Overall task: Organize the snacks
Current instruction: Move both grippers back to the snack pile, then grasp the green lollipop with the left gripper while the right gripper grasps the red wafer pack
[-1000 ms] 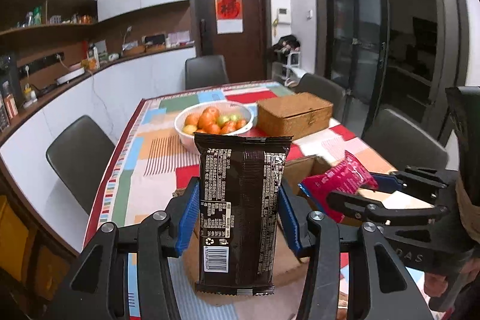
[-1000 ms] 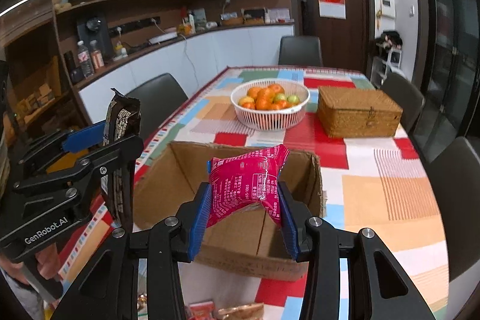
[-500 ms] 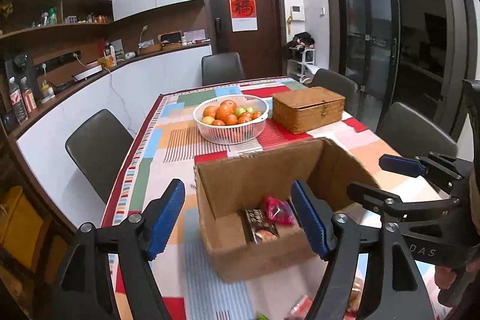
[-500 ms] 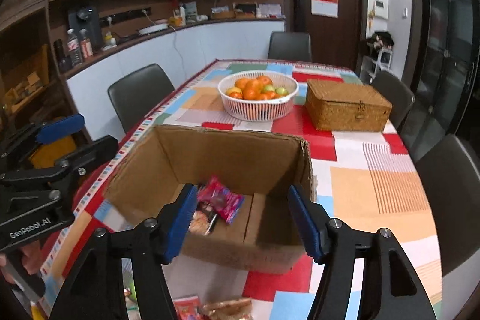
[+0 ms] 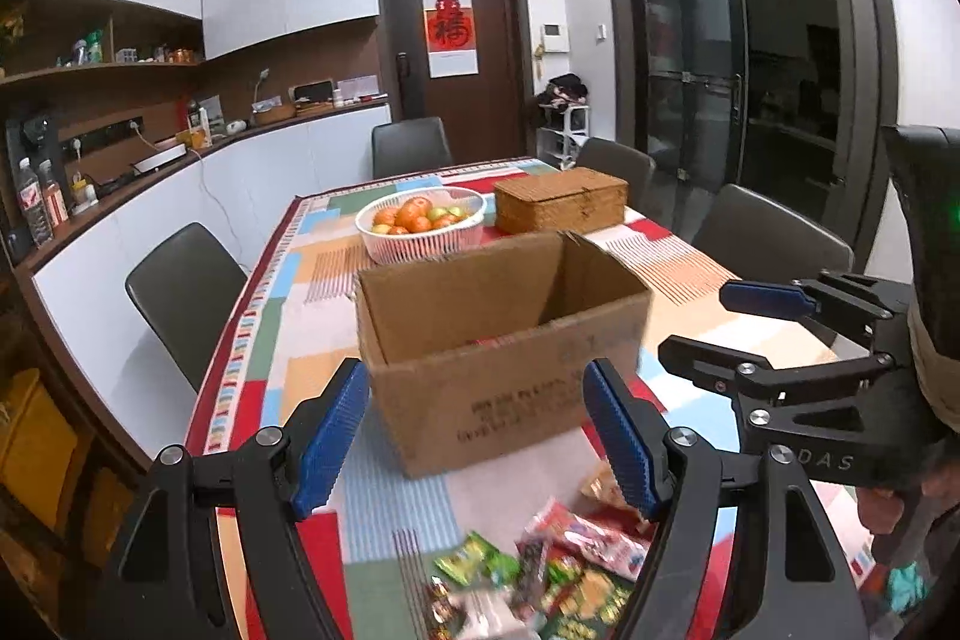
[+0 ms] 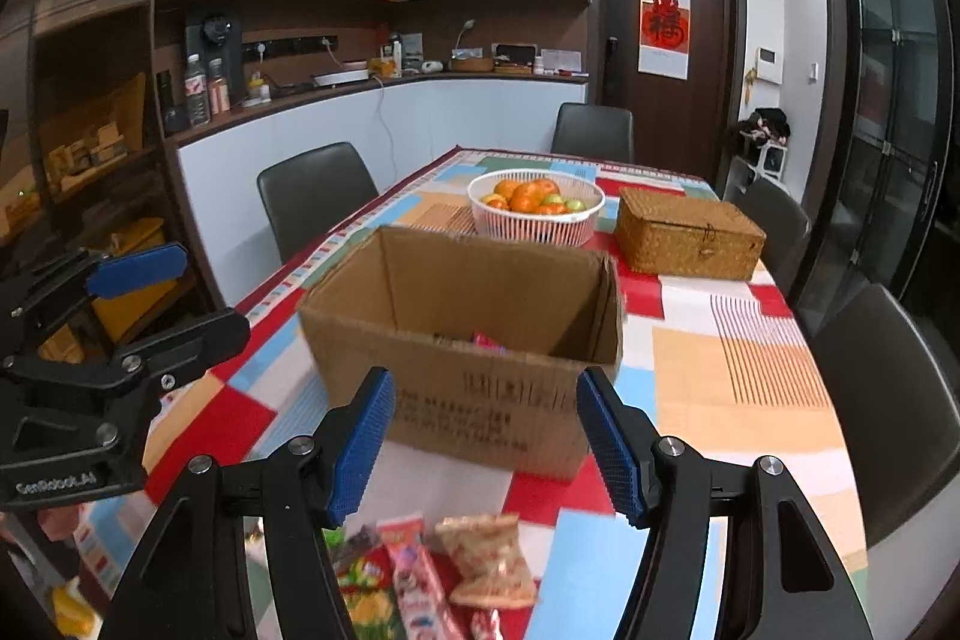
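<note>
Holding both tools wide and empty, we keep the left tool (image 5: 480,436) and right tool (image 6: 486,442) before the cardboard box (image 5: 504,340) on the counter (image 6: 738,388). Loose snack packets (image 5: 540,574) lie just below the tools, near the box; a red packet (image 6: 486,340) shows inside it.

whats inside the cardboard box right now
Inside the cardboard box, just above its near wall, a bit of a red snack packet shows, with something brownish beside it. That wall covers the floor of the box and whatever else lies there.
</note>
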